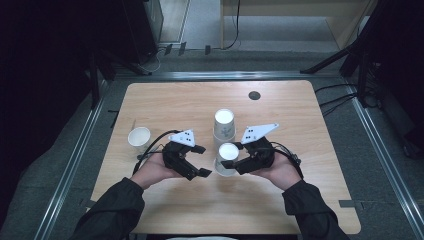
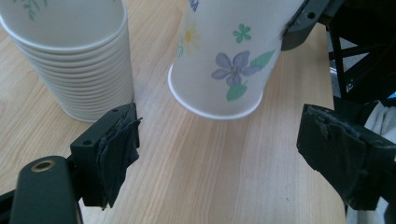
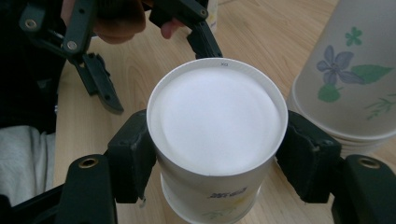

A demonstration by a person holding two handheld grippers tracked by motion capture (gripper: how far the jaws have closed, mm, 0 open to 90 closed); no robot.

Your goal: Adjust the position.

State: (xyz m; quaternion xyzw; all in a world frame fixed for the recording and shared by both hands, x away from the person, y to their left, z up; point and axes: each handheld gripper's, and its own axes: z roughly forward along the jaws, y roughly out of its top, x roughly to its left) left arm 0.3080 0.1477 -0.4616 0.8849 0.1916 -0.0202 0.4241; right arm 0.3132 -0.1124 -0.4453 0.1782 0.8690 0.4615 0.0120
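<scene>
Right gripper was clamped on an upside-down paper cup, lifted clear of the table, near the cup stack. Left gripper had its jaws apart, empty. Lone upright cup sat far left. Placement apparently not yet done.

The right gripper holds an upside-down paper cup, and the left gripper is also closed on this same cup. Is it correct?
Not fully. The right gripper does clamp the inverted cup, but the left gripper is open and empty, its jaws apart and short of the cup, as the left gripper view shows.
</scene>
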